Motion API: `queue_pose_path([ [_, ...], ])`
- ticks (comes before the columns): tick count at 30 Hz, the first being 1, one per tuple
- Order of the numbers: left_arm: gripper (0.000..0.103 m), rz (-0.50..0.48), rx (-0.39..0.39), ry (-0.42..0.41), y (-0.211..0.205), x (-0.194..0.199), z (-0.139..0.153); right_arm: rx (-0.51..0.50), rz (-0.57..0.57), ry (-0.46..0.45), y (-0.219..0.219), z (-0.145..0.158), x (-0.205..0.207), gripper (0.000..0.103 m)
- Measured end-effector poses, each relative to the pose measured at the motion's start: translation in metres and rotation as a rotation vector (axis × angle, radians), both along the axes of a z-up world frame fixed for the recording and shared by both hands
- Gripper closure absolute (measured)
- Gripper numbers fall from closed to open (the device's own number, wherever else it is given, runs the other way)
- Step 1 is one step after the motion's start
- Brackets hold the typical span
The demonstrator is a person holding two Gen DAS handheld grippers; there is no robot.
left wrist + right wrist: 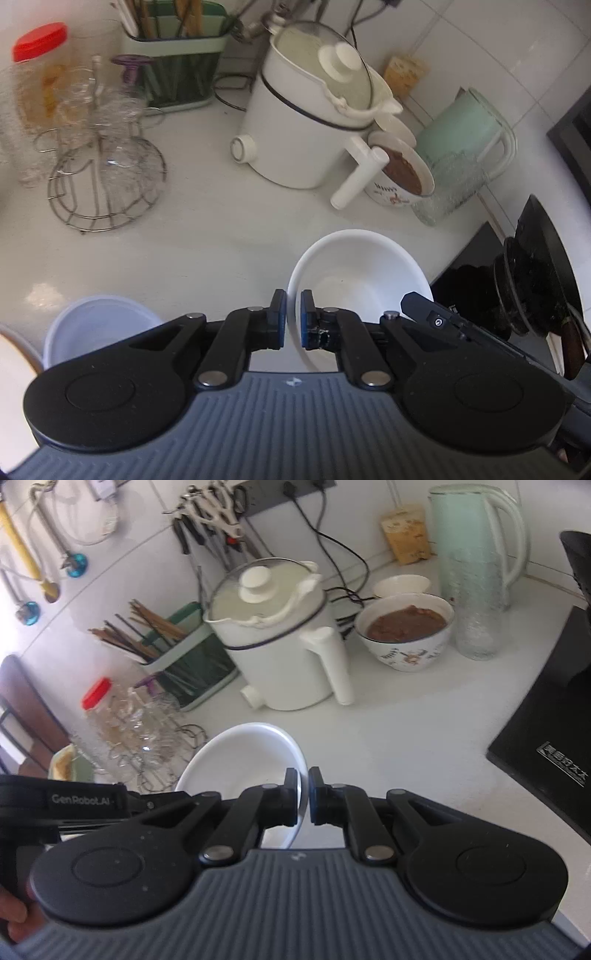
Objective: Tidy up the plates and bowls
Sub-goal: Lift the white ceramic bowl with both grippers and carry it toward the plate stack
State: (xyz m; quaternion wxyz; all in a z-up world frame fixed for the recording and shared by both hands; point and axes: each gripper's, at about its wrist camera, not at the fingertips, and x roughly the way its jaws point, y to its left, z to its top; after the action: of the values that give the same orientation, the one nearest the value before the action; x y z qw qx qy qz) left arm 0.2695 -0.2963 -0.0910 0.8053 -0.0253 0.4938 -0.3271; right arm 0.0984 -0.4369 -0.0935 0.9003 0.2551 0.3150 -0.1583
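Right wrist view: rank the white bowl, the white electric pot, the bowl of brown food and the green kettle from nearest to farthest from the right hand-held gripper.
1. white bowl, its rim between the fingers of the right hand-held gripper.
2. white electric pot, straight ahead, mid-counter.
3. bowl of brown food, ahead to the right, behind the pot's handle.
4. green kettle, far right, by the wall.

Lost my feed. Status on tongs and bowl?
Left tongs and right tongs both shut on white bowl rim, opposite sides. Pot ahead, apart from bowl.
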Motion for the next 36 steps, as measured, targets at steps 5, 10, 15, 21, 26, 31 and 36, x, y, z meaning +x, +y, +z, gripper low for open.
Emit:
queue_pose_path([
  [5, 0.096, 0.040, 0.003, -0.014, 0.026, -0.005, 0.010, 0.012, 0.039, -0.024, 0.017, 0.006, 0.005, 0.095],
  [10, 0.096, 0.097, -0.026, 0.000, 0.053, -0.005, 0.017, 0.049, 0.085, -0.050, 0.026, 0.012, 0.011, 0.095],
  [15, 0.096, 0.153, -0.039, -0.006, 0.075, -0.004, 0.021, 0.065, 0.140, -0.066, 0.037, 0.016, 0.022, 0.094],
  [21, 0.096, 0.241, -0.058, -0.015, 0.100, -0.002, 0.024, 0.112, 0.225, -0.061, 0.045, 0.013, 0.042, 0.094],
  [26, 0.096, 0.326, -0.056, -0.011, 0.121, -0.002, 0.021, 0.128, 0.307, -0.053, 0.058, 0.011, 0.059, 0.094],
  [31, 0.096, 0.387, -0.036, 0.012, 0.140, -0.003, 0.010, 0.151, 0.374, -0.013, 0.072, 0.000, 0.074, 0.094],
  [36, 0.096, 0.403, 0.006, 0.033, 0.151, -0.002, -0.003, 0.155, 0.415, 0.042, 0.086, -0.015, 0.083, 0.094],
])
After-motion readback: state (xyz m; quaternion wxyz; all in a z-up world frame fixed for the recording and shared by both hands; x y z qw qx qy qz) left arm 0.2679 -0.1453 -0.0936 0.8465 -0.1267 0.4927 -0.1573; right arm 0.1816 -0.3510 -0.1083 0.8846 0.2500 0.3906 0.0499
